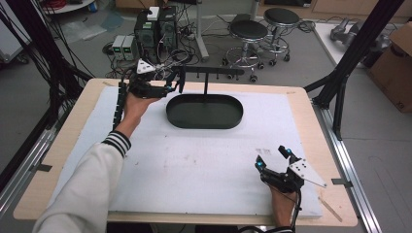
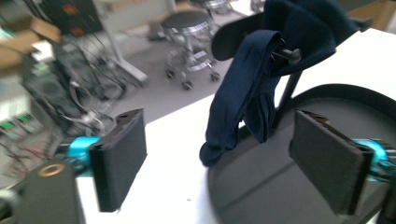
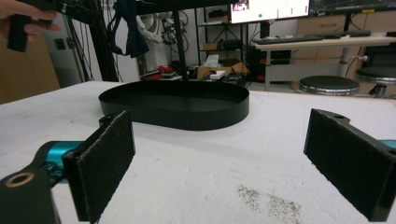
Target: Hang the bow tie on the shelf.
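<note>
**Dark blue cloth on the rack peg, both claws apart**

Dark blue cloth point(image 2: 254, 84) draped over a peg of the black rack point(image 1: 206, 72), hanging down in folds; lower end dangling just above the rim of the black oval tray point(image 1: 204, 111). Same cloth seen far off in the right gripper view, hanging from the rack's crossbar above the tray's left end. Rack post rising from inside the tray, at its far side.

Left claw point(image 1: 178, 80) held up at the rack's left end, near the far left of the counter point(image 1: 58, 145). Jaws standing wide apart, nothing between the pads point(image 2: 119, 161); cloth ahead of them and clear of both, not touched. Left gripper view slightly blurred. Grey three-cornered plate on top, cable trailing down along the forearm in a white sleeve point(image 1: 92, 189) with striped cuff.

Right claw point(image 1: 273, 156) low over the white mat point(image 1: 204, 170) at the near right of the counter, well apart from tray and cloth. Jaws likewise spread, only bare mat between them; whether resting on the mat or just above it cannot be told. Small grey smudge point(image 3: 268, 200) on the mat just ahead of the right claw.

Tray empty of cloth inside, standing on the mat toward the far middle. Round stools point(image 1: 248, 31) and computer cases point(image 1: 155, 29) on the floor beyond the counter.
</note>
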`<state>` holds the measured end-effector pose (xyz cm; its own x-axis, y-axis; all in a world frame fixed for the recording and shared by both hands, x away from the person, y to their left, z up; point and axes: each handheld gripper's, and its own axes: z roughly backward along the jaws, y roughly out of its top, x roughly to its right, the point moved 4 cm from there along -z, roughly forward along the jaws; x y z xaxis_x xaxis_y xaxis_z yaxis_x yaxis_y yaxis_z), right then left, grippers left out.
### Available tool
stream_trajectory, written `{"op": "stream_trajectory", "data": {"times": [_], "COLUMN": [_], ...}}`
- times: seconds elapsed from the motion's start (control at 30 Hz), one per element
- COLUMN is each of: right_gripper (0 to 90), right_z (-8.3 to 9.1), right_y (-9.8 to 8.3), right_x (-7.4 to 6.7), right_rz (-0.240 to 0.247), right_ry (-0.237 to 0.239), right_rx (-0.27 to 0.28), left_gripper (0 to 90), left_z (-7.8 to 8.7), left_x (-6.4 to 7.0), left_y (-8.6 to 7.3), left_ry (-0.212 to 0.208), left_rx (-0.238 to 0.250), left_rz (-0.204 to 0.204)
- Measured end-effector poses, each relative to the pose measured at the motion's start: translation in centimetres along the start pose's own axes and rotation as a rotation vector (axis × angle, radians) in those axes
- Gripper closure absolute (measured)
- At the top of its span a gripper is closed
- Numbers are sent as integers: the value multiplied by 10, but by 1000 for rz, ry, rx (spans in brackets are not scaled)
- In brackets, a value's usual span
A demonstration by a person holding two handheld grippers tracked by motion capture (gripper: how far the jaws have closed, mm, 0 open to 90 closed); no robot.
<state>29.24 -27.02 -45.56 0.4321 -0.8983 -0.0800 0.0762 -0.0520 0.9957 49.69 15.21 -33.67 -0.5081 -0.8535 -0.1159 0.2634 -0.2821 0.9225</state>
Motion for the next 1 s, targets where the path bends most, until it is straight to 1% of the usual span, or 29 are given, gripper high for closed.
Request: {"op": "stream_trajectory", "data": {"times": [0.07, 0.1, 0.13, 0.17, 0.2, 0.27, 0.3, 0.4, 0.43, 0.5, 0.53, 0.57, 0.63, 0.67, 0.73, 0.8, 0.9, 0.93, 1.0], "right_gripper": [78, 78, 78, 78, 78, 78, 78, 78, 78, 78, 78, 78, 78, 78, 78, 78, 78, 78, 78], "right_z": [1, 0, 0, 0, 0, 0, 0, -1, -1, 0, -1, -1, -1, -1, -1, -1, -1, -1, -1], "right_y": [0, 0, 0, 0, 0, 0, 0, 0, 0, 0, 0, 0, 0, 0, 0, 0, 0, 0, 0], "right_x": [-1, 0, 0, 0, 1, 0, 0, 0, 0, 0, 0, 0, 0, -1, -1, -1, -1, -1, -1], "right_rz": [6, 6, -1, -4, -10, -7, -3, 1, 3, -1, -1, 2, 7, 12, 14, 11, 13, 14, 18], "right_ry": [-1, 1, -1, 1, -1, -1, -2, 0, -1, 0, -1, -1, -2, -2, -6, -8, -12, -12, -14], "right_rx": [1, 0, 1, 1, 1, -2, -1, -3, -4, -11, -11, -11, -13, -13, -12, -16, -12, -13, -13], "left_gripper": [184, 184, 184, 184, 184, 195, 196, 199, 200, 207, 207, 204, 192, 189, 186, 185, 185, 185, 179], "left_z": [17, 27, 34, 45, 53, 67, 74, 96, 102, 113, 118, 122, 129, 131, 136, 142, 149, 151, 153], "left_x": [1, 1, 1, 0, 0, -1, -1, 0, 1, 1, 2, 2, 2, 2, 2, 2, 3, 3, 5], "left_y": [-5, -9, -12, -18, -24, -36, -42, -60, -67, -82, -90, -97, -111, -117, -128, -136, -146, -150, -159], "left_ry": [-24, -39, -51, -62, -66, -61, -61, -98, -103, -92, -98, -94, -102, -103, -101, -102, -115, -108, -108], "left_rx": [42, 59, 73, 88, 105, 116, 128, 182, 191, 206, 210, 218, 234, 240, 250, 268, 303, 314, 328], "left_rz": [-3, -19, -23, -32, -38, -78, -71, -43, -44, -49, -45, -36, -14, 4, 21, 33, 61, 70, 80]}}
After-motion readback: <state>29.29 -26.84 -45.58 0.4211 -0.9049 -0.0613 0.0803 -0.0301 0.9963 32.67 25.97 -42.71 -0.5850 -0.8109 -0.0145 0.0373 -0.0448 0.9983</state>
